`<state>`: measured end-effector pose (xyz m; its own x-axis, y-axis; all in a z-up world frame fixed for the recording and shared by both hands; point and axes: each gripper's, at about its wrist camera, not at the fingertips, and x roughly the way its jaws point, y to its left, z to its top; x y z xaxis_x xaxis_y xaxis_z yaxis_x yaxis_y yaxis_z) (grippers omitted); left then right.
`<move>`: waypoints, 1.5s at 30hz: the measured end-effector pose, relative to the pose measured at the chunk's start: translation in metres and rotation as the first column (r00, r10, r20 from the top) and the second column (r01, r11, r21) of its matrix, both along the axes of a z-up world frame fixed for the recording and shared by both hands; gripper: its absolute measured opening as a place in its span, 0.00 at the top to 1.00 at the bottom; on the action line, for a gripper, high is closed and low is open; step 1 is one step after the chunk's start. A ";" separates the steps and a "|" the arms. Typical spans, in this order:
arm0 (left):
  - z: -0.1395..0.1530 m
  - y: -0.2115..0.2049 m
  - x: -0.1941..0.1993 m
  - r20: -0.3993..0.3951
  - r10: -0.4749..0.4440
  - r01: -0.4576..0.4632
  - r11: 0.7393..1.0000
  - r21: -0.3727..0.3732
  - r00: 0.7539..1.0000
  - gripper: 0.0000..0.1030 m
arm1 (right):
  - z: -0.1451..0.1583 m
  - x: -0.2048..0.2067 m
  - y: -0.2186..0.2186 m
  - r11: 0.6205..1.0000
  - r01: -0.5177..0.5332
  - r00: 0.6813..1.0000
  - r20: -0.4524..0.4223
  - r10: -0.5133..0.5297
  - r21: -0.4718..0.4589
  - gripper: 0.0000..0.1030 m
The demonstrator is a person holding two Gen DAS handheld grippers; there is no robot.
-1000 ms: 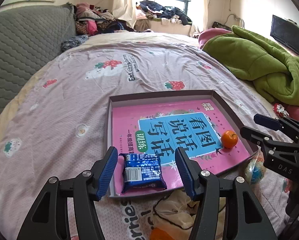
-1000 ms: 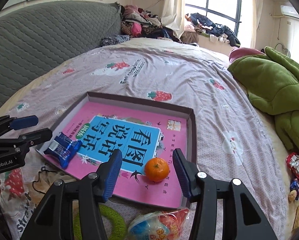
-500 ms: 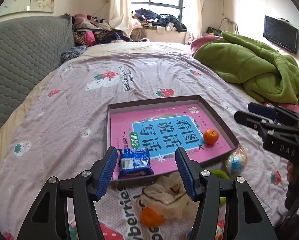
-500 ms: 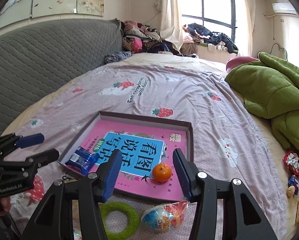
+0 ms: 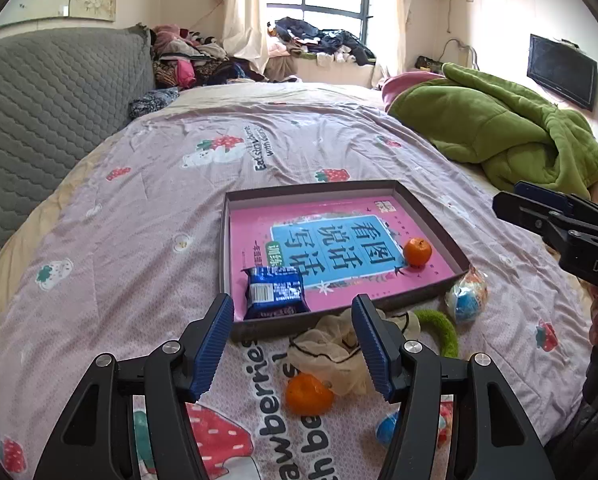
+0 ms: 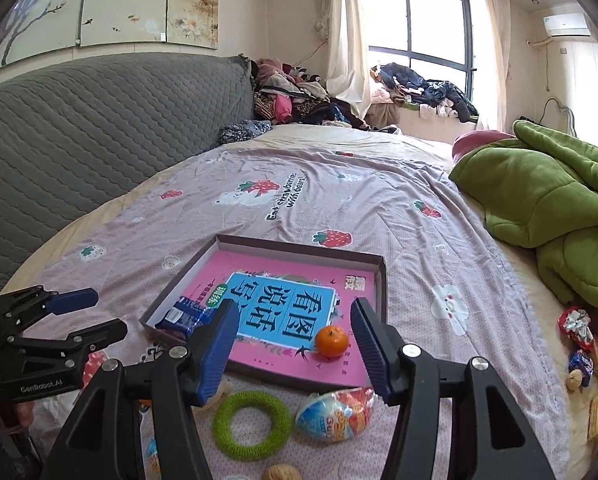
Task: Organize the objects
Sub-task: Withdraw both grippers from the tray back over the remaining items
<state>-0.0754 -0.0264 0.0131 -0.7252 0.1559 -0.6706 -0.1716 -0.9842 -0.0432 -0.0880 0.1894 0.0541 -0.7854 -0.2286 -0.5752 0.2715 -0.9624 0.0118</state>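
Observation:
A shallow box [image 5: 235, 328] [image 6: 382, 280] with a pink book inside lies on the bed. In it sit a blue snack packet [image 5: 275, 293] [image 6: 183, 317] and an orange [image 5: 417, 252] [image 6: 331, 341]. In front of the box lie a second orange [image 5: 309, 394], a crumpled cream cloth [image 5: 331, 348], a green ring [image 6: 251, 424] [image 5: 443, 330] and a wrapped toy egg [image 6: 335, 412] [image 5: 466, 297]. My left gripper [image 5: 293, 346] [image 6: 87, 314] is open and empty, above the near items. My right gripper [image 6: 293, 346] [image 5: 511, 196] is open and empty, above the ring and egg.
A green blanket [image 5: 499, 128] [image 6: 547, 200] is heaped at the right. A grey headboard [image 6: 79, 128] runs along the left. Sweets [image 6: 579, 344] lie at the right bed edge. A walnut [image 6: 279, 472] and a blue ball [image 5: 389, 428] lie near me.
Both grippers have pulled back and up from the box, so more of the bed and the loose items in front show. The packet and orange stay in the box.

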 end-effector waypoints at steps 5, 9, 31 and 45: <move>-0.001 0.003 0.009 -0.004 -0.014 0.014 1.000 0.003 1.000 0.39 | -0.005 0.012 0.009 1.000 0.014 1.000 0.006 -0.014 -0.006 0.44; -0.002 0.006 0.015 -0.007 -0.025 0.025 1.000 0.006 1.000 0.39 | -0.015 0.021 0.018 1.000 0.030 0.999 0.026 -0.030 -0.009 0.44; -0.035 0.005 0.034 0.077 -0.021 0.021 1.000 0.011 0.997 0.39 | -0.053 0.049 0.025 1.000 0.003 0.994 0.112 -0.005 0.018 0.44; -0.053 0.006 0.042 0.128 -0.025 0.026 1.000 -0.004 0.992 0.39 | -0.071 0.065 0.026 1.000 -0.004 0.987 0.160 -0.001 0.031 0.44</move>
